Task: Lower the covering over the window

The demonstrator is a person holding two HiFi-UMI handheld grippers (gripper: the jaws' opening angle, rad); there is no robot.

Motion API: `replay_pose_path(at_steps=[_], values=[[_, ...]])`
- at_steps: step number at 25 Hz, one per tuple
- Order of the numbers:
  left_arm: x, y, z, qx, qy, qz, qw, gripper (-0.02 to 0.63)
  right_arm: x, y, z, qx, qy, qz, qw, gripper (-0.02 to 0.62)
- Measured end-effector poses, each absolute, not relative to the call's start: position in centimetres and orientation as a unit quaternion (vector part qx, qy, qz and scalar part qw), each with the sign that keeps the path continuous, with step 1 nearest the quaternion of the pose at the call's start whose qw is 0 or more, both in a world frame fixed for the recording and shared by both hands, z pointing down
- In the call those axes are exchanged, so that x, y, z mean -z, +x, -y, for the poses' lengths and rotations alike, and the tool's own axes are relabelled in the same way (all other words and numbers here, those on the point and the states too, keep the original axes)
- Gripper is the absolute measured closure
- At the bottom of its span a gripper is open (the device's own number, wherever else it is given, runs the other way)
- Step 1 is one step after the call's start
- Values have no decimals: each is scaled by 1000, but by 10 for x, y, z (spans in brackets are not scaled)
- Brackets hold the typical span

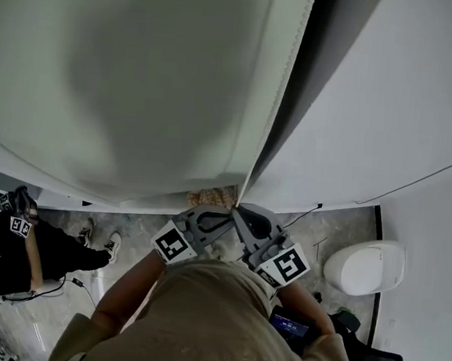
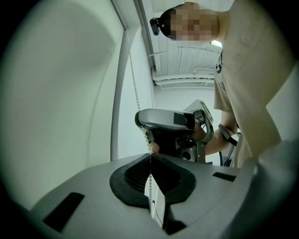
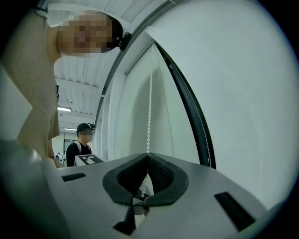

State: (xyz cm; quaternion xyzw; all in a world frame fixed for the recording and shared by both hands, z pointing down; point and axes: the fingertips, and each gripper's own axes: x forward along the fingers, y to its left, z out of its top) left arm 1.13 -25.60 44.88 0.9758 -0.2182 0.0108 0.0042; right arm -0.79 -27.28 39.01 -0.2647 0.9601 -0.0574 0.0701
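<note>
Beside the blind (image 1: 141, 74), left gripper (image 2: 150, 156) and right gripper (image 3: 148, 154), fingers clamped on bead chain (image 3: 149, 112)

Plain white wall (image 1: 389, 111) on right. Grey mottled floor (image 1: 135, 235) below, thin black cable (image 1: 306, 213) across it. White rounded object (image 1: 364, 266) by wall. Ribbed white ceiling (image 2: 187, 67), strip light (image 3: 63, 109) on. Person in black (image 1: 6, 263) seated far left.

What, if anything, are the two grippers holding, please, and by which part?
Both hold the bead chain: the left gripper and the right gripper are each shut on it at the jaw tips, partway down its hanging length.
</note>
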Motion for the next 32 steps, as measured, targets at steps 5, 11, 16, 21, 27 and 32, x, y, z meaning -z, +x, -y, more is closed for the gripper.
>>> replay_pose_path(at_steps=[5,11,16,21,27,32], values=[[-440,-13,247,48,967,244,49,573,-393,-1,275,90,-260,-958,84,586],[-370,-31,240,104,956,274,16,468,-434,-9,235,120,-229,-965,33,588],[-335,-1,245,72,959,273,-9,540,-451,-11,219,155,-215,-964,21,588],[-364,-10,260,49,957,285,-7,586,-476,-16,230,173,-217,-961,0,588],[-399,-51,275,52,946,321,10,588,-454,-5,236,123,-232,-961,90,417],[-454,-34,259,-8,951,308,23,588,-401,18,248,88,-255,-950,158,419]])
